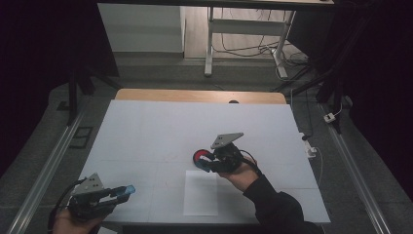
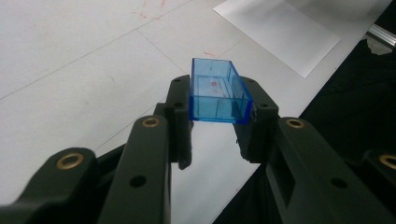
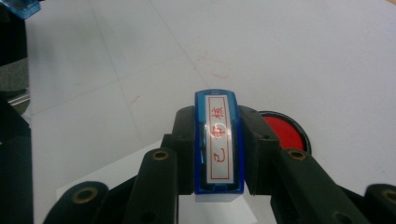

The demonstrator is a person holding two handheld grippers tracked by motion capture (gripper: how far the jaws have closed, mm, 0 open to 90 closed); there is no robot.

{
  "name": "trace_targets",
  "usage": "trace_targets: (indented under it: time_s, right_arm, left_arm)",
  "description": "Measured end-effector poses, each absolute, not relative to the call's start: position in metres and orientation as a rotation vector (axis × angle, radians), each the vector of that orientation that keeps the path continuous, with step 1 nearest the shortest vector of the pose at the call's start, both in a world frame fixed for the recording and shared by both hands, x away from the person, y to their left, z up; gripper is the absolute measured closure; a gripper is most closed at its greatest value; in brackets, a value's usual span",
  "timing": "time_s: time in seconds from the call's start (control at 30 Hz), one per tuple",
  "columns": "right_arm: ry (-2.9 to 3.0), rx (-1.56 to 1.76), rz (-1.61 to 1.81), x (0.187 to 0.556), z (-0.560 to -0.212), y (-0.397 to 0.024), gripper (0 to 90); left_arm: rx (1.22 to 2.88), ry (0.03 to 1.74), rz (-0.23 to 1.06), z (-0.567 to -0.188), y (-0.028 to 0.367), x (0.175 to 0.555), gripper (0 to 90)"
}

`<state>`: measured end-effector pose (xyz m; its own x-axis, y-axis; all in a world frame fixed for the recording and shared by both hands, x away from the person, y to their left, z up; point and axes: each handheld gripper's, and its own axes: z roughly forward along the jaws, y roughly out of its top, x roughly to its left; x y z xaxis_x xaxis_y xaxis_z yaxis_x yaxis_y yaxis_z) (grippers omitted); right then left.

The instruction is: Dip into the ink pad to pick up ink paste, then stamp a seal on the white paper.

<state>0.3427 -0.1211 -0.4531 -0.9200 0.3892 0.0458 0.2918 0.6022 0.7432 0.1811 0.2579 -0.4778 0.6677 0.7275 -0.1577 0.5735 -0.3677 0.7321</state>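
High view: the left gripper sits near the table's front left corner, clamped on a clear blue cap and held off to the side. The right gripper is near the middle of the table, clamped on a blue stamp, beside a round red ink pad and just beyond the far edge of a sheet of white paper. The step in hand looks like inking the stamp and then pressing it on the paper.

Left gripper view: the jaws are closed on the sides of the cap, its open side showing, with a corner of the paper farther off. Keeping this hand parked clear of the paper is the sensible thing.

Right gripper view: the jaws grip the stamp by its long sides, its labelled top with red characters facing the camera; the ink pad lies just behind the right jaw. I cannot tell whether the stamp's face is already inked. To do it well, bring the stamp down flat and square, press evenly, lift straight up without sliding, and land well inside the paper's edges.
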Motion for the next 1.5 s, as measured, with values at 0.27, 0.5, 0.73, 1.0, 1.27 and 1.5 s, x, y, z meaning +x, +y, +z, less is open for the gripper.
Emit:
trace_targets:
  time_s: [0.27, 0.5, 0.73, 1.0, 1.27, 1.5]
  right_arm:
    - [2.724, 0.551, 1.219, 0.33, -0.452, -0.125, 69.7]
    - [2.727, 0.55, 1.23, 0.321, -0.45, -0.129, 69.7]
    - [2.725, 0.54, 1.235, 0.316, -0.449, -0.131, 69.7]
    - [2.729, 0.544, 1.235, 0.309, -0.449, -0.135, 69.7]
    - [2.731, 0.515, 1.232, 0.302, -0.451, -0.136, 69.7]
    - [2.763, 0.484, 1.22, 0.3, -0.457, -0.13, 69.7]
  left_arm:
    - [2.082, 1.002, 0.246, -0.478, 0.257, 0.181, 68.5]
    - [2.085, 1.0, 0.25, -0.478, 0.257, 0.181, 68.5]
    - [2.081, 1.004, 0.246, -0.478, 0.258, 0.181, 68.5]
    - [2.08, 1.005, 0.247, -0.478, 0.258, 0.181, 68.5]
    - [2.08, 1.005, 0.246, -0.478, 0.258, 0.181, 68.5]
    - [2.079, 1.004, 0.245, -0.478, 0.258, 0.181, 68.5]
